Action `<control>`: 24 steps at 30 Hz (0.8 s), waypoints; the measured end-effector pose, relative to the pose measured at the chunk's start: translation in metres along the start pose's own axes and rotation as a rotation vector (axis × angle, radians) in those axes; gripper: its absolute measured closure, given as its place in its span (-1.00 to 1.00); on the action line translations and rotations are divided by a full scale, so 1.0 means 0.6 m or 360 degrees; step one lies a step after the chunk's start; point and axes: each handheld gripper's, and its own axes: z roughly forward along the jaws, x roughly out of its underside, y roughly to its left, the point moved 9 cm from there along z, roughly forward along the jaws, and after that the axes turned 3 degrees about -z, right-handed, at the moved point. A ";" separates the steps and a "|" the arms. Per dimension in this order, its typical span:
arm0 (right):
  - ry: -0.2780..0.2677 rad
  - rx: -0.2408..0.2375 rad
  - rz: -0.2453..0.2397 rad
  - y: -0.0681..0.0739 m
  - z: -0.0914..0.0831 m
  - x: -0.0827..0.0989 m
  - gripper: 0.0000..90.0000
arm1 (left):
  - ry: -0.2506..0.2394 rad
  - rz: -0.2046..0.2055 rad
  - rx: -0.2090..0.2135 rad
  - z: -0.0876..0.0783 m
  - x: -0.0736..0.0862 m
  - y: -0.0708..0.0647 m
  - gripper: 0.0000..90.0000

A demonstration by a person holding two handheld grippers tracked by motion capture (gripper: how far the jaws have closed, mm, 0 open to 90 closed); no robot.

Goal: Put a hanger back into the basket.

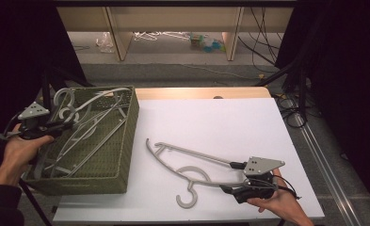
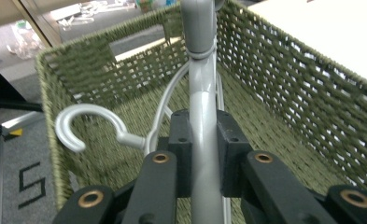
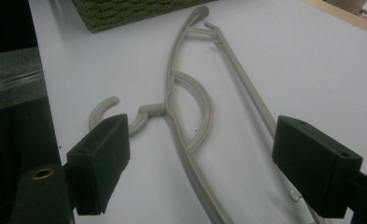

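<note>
My left gripper clamped grey plastic hanger inside green woven basket, left of frame; hook could snag neighbours. My right gripper gaped wide around beige plastic hanger on white table, lower centre, gripping nothing; could skid it

One mark can be read: a black character shaped like a "5", or perhaps an "S", on the grey floor. It shows in the left gripper view at about 8 o'clock, outside the wall of the green woven basket. Which of the two it is cannot be told. The bright packages far off under the shelves carry print too small to read.
</note>
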 end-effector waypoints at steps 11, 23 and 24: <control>0.0011 -0.0008 -0.0004 0.000 0.001 0.002 -0.55 | 0.0107 0.0012 0.0031 0.030 0.028 -0.008 0.75; 0.0021 -0.0011 0.0004 0.000 0.004 0.005 -0.55 | 0.0193 -0.0021 0.0028 0.065 0.057 0.001 0.72; 0.0021 -0.0013 0.0003 0.001 0.004 0.005 -0.55 | 0.0212 -0.0012 0.0036 0.064 0.060 0.006 0.71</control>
